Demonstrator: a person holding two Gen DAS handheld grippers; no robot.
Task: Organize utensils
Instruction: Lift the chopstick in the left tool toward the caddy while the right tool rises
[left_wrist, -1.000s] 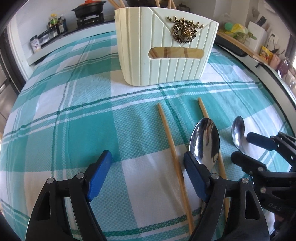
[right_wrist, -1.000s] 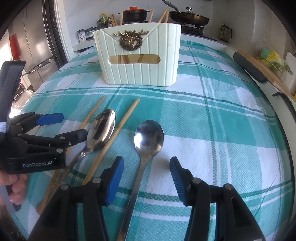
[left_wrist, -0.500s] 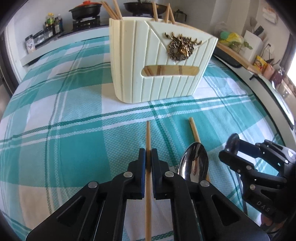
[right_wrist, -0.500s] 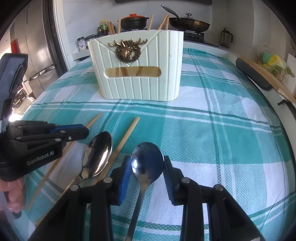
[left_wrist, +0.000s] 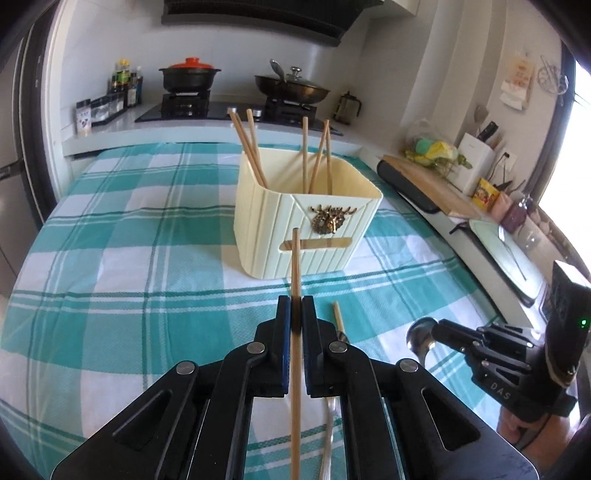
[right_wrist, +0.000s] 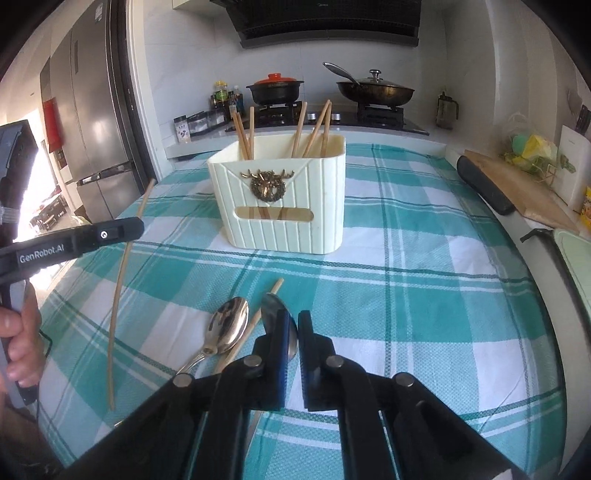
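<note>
Your left gripper (left_wrist: 294, 317) is clenched on a chopstick (left_wrist: 295, 280), lifted clear of the tabletop (left_wrist: 110, 277), its tip pointing at the cream holder (left_wrist: 306, 221) in mid-frame. Your right gripper (right_wrist: 293, 332) has just closed on a spoon (right_wrist: 275, 306). A second spoon (right_wrist: 229, 328) and chopstick (right_wrist: 267, 299) lie just left on the cloth.

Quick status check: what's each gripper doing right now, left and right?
Left gripper: shut on a chopstick, lifted off the tablecloth.
Right gripper: shut on a spoon, its jaws having just closed.
</note>
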